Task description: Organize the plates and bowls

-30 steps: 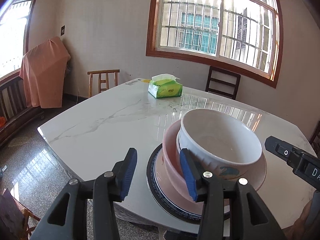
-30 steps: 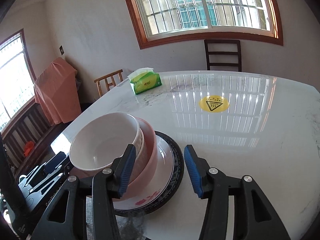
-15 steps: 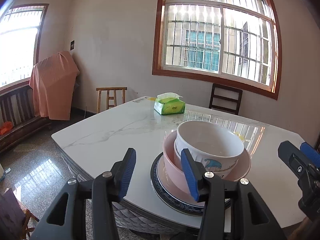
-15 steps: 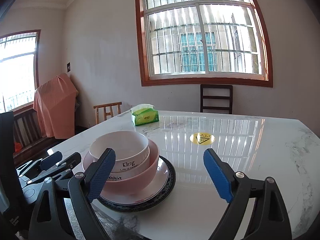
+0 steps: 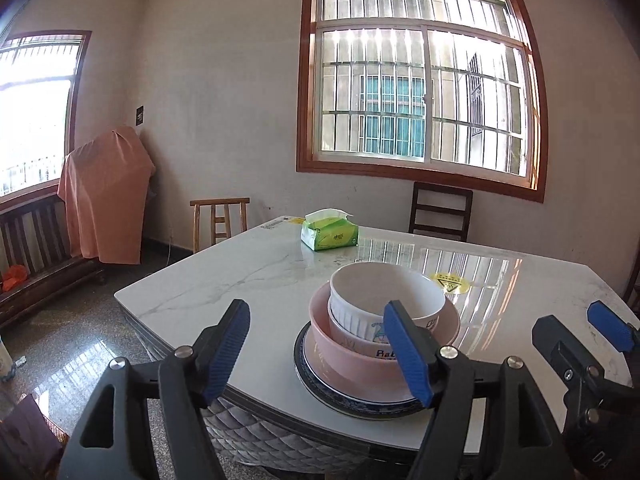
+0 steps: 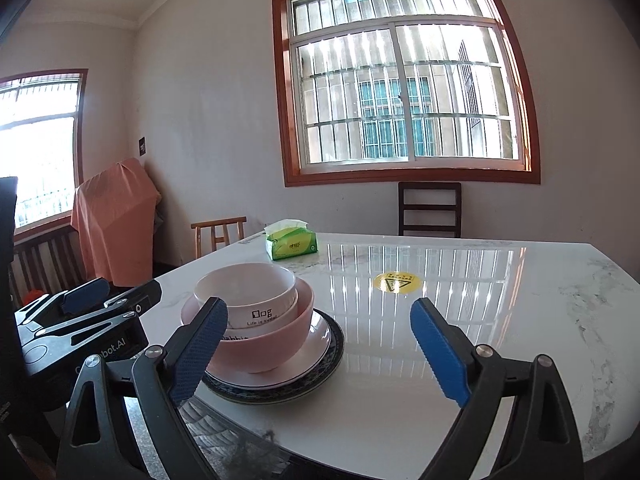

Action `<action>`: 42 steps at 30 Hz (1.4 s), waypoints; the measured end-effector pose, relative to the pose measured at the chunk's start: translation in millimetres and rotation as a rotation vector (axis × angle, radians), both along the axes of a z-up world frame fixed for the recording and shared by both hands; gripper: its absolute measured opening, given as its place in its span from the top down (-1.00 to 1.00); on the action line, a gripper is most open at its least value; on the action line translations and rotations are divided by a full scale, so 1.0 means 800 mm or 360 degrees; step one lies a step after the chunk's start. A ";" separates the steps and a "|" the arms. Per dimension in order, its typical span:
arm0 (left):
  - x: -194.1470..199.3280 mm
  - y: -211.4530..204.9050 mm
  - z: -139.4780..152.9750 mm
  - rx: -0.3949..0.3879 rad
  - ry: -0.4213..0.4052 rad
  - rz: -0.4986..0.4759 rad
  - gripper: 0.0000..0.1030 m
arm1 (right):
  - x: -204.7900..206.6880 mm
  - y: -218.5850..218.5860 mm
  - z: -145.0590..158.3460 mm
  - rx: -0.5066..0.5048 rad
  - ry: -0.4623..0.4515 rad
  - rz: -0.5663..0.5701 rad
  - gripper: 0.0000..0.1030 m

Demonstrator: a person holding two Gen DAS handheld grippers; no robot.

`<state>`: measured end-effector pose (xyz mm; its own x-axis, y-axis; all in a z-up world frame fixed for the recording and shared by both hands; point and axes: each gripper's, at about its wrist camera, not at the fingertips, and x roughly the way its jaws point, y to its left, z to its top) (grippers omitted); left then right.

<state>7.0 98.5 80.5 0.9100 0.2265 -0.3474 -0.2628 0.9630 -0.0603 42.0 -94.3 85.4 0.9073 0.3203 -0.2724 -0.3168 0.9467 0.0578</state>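
A: Both sets of jaws have just spread, nothing between them; the left gripper (image 5: 320,350) and right gripper (image 6: 320,350) hang off the surface (image 6: 500,320).

B: The stacked bowls (image 6: 256,320) sit ahead, nearer the left gripper.

The left gripper (image 5: 320,354) is held with jaws apart, just opened wider, nothing between them. The right gripper (image 6: 320,354), at its three o'clock, is likewise spread wide, empty.
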 end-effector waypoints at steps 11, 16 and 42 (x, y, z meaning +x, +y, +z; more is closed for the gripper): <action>-0.017 -0.023 0.009 0.0045 -0.0022 -0.0065 -0.44 | -0.024 -0.012 0.000 0.0018 -0.0055 -0.0029 -0.94; -0.025 -0.028 0.013 0.0050 -0.0039 -0.0088 -0.44 | -0.028 -0.016 -0.001 0.0030 -0.0064 -0.0037 -0.95; -0.049 -0.040 0.028 0.0071 -0.0102 -0.0164 -0.87 | -0.035 -0.043 -0.006 0.0043 -0.0036 -0.0103 -0.98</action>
<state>-32.4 66.5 102.6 0.9492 0.1444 -0.2794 -0.1591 0.9868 -0.0305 13.8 -128.3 80.3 0.9322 0.2679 -0.2436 -0.2568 0.9634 0.0769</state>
